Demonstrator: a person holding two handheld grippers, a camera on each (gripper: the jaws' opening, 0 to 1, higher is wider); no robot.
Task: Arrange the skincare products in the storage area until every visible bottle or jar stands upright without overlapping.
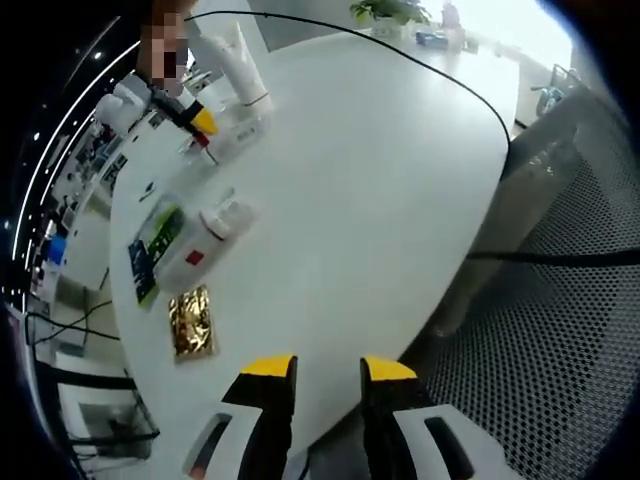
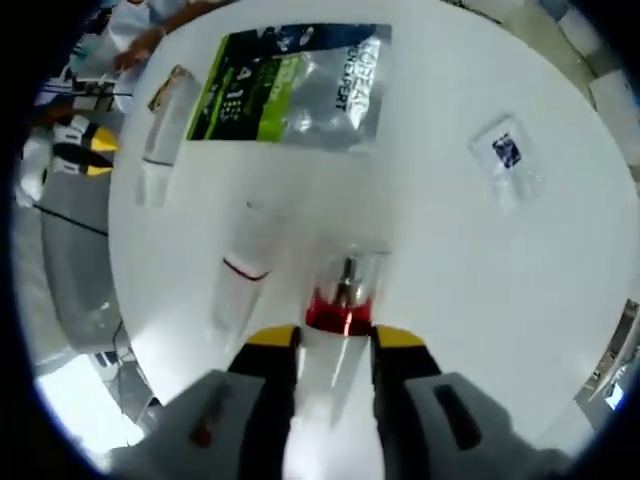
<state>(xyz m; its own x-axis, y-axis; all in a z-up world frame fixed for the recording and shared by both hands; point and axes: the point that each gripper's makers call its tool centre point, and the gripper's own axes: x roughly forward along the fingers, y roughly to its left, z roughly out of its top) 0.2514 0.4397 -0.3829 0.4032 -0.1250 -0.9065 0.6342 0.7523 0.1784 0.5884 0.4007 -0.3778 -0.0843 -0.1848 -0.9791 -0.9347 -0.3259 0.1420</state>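
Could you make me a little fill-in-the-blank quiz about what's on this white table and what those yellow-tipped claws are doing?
1. The right gripper has a bottle with a ____ band between its jaws.
2. The left gripper holds ____.
3. The silver and green pouch lies ____ on the table.
4. The white tube with a thin red line is lying down, not ____.

Missing words: red; nothing; flat; upright

My views are bright but soft, with glare on the white table (image 1: 380,180) and bent edges.
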